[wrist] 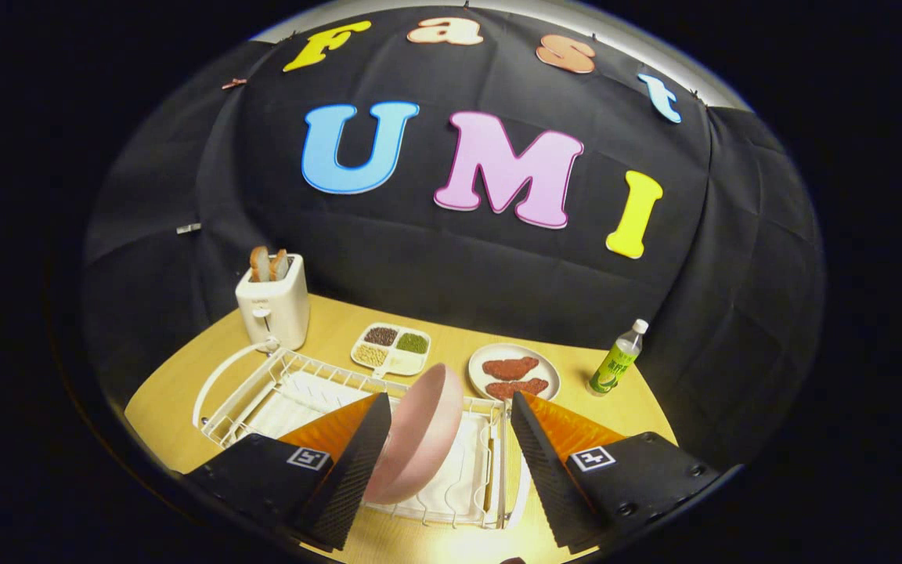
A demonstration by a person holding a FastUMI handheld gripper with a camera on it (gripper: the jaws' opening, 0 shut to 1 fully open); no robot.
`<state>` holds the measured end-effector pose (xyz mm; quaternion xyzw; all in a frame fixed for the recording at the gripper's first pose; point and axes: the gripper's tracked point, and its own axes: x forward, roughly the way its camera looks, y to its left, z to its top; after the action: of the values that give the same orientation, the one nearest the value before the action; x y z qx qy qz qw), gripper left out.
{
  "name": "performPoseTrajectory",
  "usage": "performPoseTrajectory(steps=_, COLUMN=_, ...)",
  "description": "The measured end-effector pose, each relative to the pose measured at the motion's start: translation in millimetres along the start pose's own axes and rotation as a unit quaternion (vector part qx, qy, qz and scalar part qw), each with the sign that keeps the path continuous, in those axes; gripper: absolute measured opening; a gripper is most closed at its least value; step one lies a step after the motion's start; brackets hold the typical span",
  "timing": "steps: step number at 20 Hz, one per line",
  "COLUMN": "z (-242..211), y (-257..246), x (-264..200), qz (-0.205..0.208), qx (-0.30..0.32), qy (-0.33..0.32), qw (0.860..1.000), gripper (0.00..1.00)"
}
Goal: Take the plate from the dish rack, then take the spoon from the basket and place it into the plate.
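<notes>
My jaws are spread wide and pinch nothing. The round pink plate stands on edge in the white wire dish rack, leaning, and it sits between my 2 fingers, much closer to the left finger than to the right finger; whether the left one touches its rim I cannot tell. I judge that the plate has yet to be gripped.

The main risk is that lopsided gap. If I close from here, the right finger travels far before it meets the plate and may shove it sideways against the rack wires, so it tips or slips out rather than being held. A thin, smooth rim on edge also gives little surface to press on, so a shallow bite could let the plate rotate or drop as I lift.

Lifting crooked could catch the plate on the rack's wire posts and drag the whole rack across the wooden desk.

I cannot make out the spoon or its basket with confidence. Beyond the rack stand a white toaster holding bread slices, a divided tray of grains, a plate of reddish-brown patties and a clear green-labelled bottle, all well apart from my fingers.
</notes>
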<state>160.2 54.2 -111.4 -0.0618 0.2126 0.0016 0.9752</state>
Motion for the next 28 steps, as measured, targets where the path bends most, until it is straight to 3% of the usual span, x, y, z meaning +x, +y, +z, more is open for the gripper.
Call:
performPoseTrajectory(steps=5, z=-41, y=-5, x=40, qz=-0.022, qx=0.079, qy=0.086, qw=0.993, gripper=0.87)
performPoseTrajectory(steps=9, z=-47, y=-1, x=55, qz=-0.024, qx=0.119, qy=0.111, qw=0.986, gripper=0.64)
performPoseTrajectory(steps=11, z=-54, y=8, x=56, qz=-0.021, qx=0.132, qy=0.131, qw=0.982, gripper=0.42)
performPoseTrajectory(steps=15, z=-53, y=10, x=57, qz=-0.059, qx=0.153, qy=0.145, qw=0.976, gripper=0.34)
performPoseTrajectory(steps=24, z=-19, y=39, x=51, qz=-0.103, qx=0.018, qy=0.093, qw=0.99, gripper=0.31)
performPoseTrajectory(steps=28, z=8, y=32, x=51, qz=-0.125, qx=-0.075, qy=0.047, qw=0.988, gripper=0.3)
